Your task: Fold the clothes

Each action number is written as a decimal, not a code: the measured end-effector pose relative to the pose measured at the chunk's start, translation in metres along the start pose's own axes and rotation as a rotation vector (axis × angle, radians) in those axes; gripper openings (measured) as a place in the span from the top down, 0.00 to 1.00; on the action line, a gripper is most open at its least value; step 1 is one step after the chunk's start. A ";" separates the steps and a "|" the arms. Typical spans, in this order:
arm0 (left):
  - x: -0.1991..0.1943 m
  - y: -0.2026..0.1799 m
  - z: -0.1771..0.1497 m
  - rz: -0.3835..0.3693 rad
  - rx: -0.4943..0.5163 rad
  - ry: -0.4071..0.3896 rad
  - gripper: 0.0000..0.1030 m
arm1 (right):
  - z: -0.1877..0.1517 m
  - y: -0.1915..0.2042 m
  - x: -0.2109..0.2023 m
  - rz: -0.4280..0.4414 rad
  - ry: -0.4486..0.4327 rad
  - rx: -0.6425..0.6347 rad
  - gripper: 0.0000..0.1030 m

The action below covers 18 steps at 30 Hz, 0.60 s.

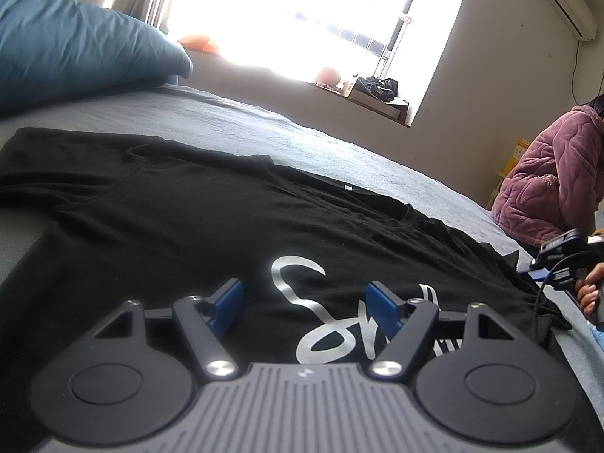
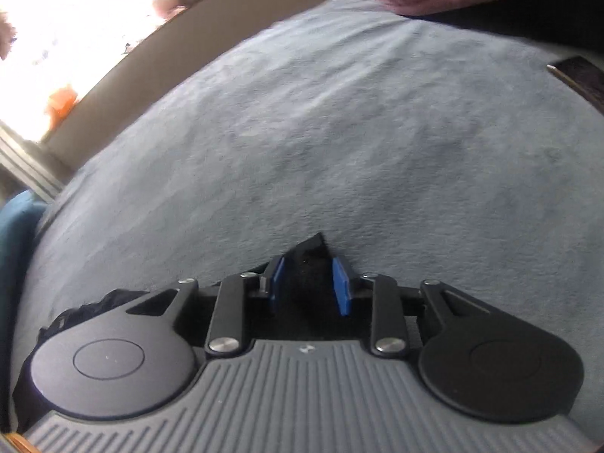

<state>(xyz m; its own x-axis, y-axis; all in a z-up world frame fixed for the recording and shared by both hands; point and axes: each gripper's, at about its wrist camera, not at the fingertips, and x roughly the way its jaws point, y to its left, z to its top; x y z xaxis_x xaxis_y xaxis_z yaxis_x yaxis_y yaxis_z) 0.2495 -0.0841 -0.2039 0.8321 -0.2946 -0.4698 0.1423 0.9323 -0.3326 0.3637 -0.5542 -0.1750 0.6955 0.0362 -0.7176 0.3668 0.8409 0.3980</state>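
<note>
A black T-shirt (image 1: pixel 170 226) with a white print lies spread face up on the grey-blue bed sheet (image 1: pixel 264 128). My left gripper (image 1: pixel 304 287) hovers open just above the print, with nothing between its blue pads (image 1: pixel 226 302). At the shirt's right edge a hand (image 1: pixel 590 290) holds the right tool. In the right wrist view my right gripper (image 2: pixel 308 264) is narrowly closed on a bunched piece of the black shirt fabric (image 2: pixel 311 243), whose corner pokes out past the pads over the bare sheet (image 2: pixel 339 132).
A blue pillow (image 1: pixel 75 49) lies at the far left of the bed. A person in a pink quilted jacket (image 1: pixel 547 188) sits at the bed's right side. The window sill (image 1: pixel 377 94) holds small items. A dark object (image 2: pixel 581 79) lies at the sheet's right edge.
</note>
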 end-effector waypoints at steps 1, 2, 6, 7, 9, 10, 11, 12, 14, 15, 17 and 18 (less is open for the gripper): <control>0.000 0.000 0.000 -0.001 -0.001 0.000 0.28 | 0.000 0.001 0.002 -0.005 -0.004 -0.021 0.94; 0.000 0.000 0.000 -0.002 -0.002 -0.001 0.28 | 0.000 0.003 0.004 -0.011 -0.008 -0.043 0.97; 0.000 0.001 0.000 -0.002 -0.001 0.000 0.28 | 0.003 0.002 0.001 -0.064 -0.136 -0.065 0.98; 0.000 0.001 0.000 -0.002 -0.001 0.000 0.28 | 0.006 -0.002 0.003 -0.092 -0.157 -0.048 0.98; 0.000 0.000 0.000 -0.001 0.000 0.000 0.28 | 0.008 -0.008 0.011 -0.122 -0.158 -0.030 0.98; 0.000 0.000 0.000 -0.001 0.001 0.000 0.28 | 0.008 -0.008 0.014 -0.131 -0.161 -0.038 0.97; 0.000 0.000 0.000 -0.001 0.001 0.001 0.28 | 0.008 -0.009 0.018 -0.140 -0.164 -0.046 0.97; 0.000 0.000 0.000 -0.001 0.002 0.001 0.28 | 0.007 -0.009 0.019 -0.146 -0.177 -0.036 0.96; 0.000 0.000 0.001 -0.001 0.001 0.001 0.28 | 0.007 -0.011 0.016 -0.153 -0.212 0.006 0.93; 0.000 0.000 0.001 -0.002 0.000 0.000 0.28 | 0.007 -0.010 0.012 -0.155 -0.234 0.023 0.89; 0.000 0.001 0.001 -0.004 -0.002 0.000 0.28 | 0.002 0.008 -0.002 -0.146 -0.289 -0.054 0.89; -0.001 0.001 0.001 -0.005 -0.003 -0.001 0.28 | -0.002 0.018 -0.007 -0.115 -0.297 -0.089 0.89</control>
<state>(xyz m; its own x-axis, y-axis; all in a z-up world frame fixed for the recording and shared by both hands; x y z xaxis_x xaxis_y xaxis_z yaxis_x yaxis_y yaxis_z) 0.2496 -0.0824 -0.2036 0.8319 -0.2993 -0.4673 0.1451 0.9301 -0.3375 0.3645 -0.5388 -0.1641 0.8074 -0.2097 -0.5515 0.4070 0.8746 0.2634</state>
